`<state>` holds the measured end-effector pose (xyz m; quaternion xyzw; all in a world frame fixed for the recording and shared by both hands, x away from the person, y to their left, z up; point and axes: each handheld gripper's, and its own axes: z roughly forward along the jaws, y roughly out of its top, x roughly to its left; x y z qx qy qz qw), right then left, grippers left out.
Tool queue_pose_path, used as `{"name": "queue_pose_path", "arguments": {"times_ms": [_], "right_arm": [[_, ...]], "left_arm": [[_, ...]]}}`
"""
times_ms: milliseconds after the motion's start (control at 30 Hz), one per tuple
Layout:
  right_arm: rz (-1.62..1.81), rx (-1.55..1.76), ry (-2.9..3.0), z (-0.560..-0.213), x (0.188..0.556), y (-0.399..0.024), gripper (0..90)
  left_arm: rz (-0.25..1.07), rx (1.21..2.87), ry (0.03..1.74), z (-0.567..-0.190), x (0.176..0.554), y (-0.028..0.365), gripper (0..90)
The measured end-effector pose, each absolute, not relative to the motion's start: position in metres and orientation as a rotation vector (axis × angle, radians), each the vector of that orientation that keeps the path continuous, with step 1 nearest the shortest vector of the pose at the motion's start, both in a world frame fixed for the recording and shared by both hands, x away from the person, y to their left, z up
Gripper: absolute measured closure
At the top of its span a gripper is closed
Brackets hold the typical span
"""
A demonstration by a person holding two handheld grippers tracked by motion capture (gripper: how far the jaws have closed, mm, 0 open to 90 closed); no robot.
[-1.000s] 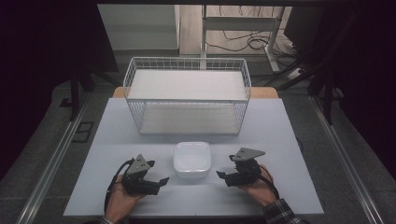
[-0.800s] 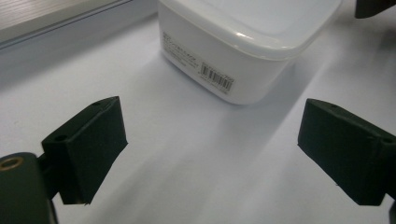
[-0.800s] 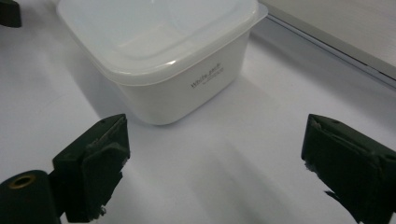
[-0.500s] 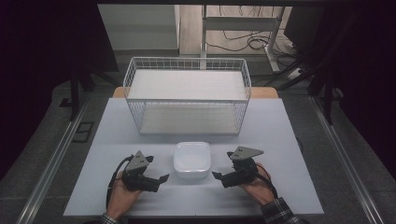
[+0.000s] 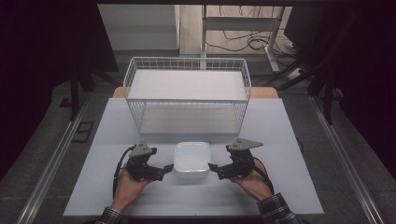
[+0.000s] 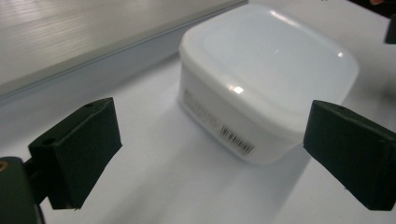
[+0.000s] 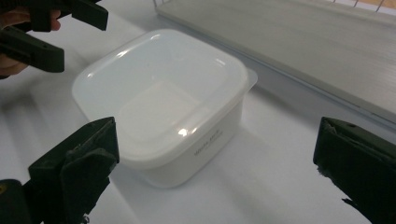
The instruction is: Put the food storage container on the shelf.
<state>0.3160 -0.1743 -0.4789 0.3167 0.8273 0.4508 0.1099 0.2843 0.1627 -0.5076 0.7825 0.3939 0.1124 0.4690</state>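
A white square container (image 5: pixel 191 160) with its lid on sits on the pale table (image 5: pixel 280 140) near the front edge, between my two grippers. My left gripper (image 5: pixel 163 171) lies level at its left, pointing at it. Its jaws have just been opening and stand wide, with the container (image 6: pixel 266 79) a little ahead of them and nothing between the pads. My right gripper (image 5: pixel 215 169) mirrors it from the right. Its jaws have also just been opening, and the container (image 7: pixel 163 98) lies just ahead of them, untouched. The left gripper (image 7: pixel 46 32) shows beyond it.
A white wire basket (image 5: pixel 187 93) holding a pale board stands at the back of the table, right behind the container. Bare table lies on both sides of the hands. Dark floor, cables and stand legs surround the table.
Both grippers' jaws have spread wider. The left gripper has shifted a little away from the table's front edge, toward the container. The right hand has barely moved.
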Motion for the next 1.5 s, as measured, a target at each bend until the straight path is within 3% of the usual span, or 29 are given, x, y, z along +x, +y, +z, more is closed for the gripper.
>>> {"name": "queue_pose_path", "arguments": {"times_ms": [300,467,633,733,833,933,1000,1033,1067,1100,1233,1500], "right_arm": [[1.264,0.974,2.521,-0.477,0.333,-0.153,8.6],[1.231,0.948,2.540,-0.481,0.342,-0.141,8.8],[1.249,0.999,2.587,-0.491,0.345,-0.138,8.8],[1.317,1.060,2.644,-0.494,0.344,-0.140,16.4],[1.303,1.074,2.654,-0.493,0.340,-0.140,17.4],[1.277,1.072,2.643,-0.489,0.330,-0.143,24.9],[1.299,1.116,2.610,-0.487,0.322,-0.150,35.6],[1.299,1.116,2.610,-0.487,0.322,-0.150,35.6],[1.315,1.149,2.573,-0.487,0.317,-0.153,44.6],[1.315,1.149,2.573,-0.487,0.317,-0.153,44.6],[1.321,1.202,2.512,-0.480,0.311,-0.158,60.1],[1.377,1.258,2.441,-0.478,0.309,-0.163,71.7]], "left_arm": [[0.276,1.984,0.931,-0.496,0.303,0.143,7.2],[0.253,2.022,0.917,-0.501,0.316,0.128,6.6],[0.108,1.954,0.960,-0.512,0.322,0.131,8.0],[-0.030,1.935,0.946,-0.517,0.321,0.131,12.5],[0.003,1.953,0.948,-0.513,0.311,0.128,13.2],[0.006,1.939,0.986,-0.510,0.301,0.132,23.0],[0.001,1.920,1.017,-0.508,0.293,0.134,33.5],[0.001,1.920,1.017,-0.508,0.293,0.134,36.3],[0.017,1.924,1.022,-0.506,0.291,0.134,41.7],[0.060,1.920,1.038,-0.502,0.288,0.135,41.7],[0.061,1.884,1.053,-0.500,0.284,0.140,59.4],[0.075,1.811,1.098,-0.499,0.281,0.142,71.3]]}}
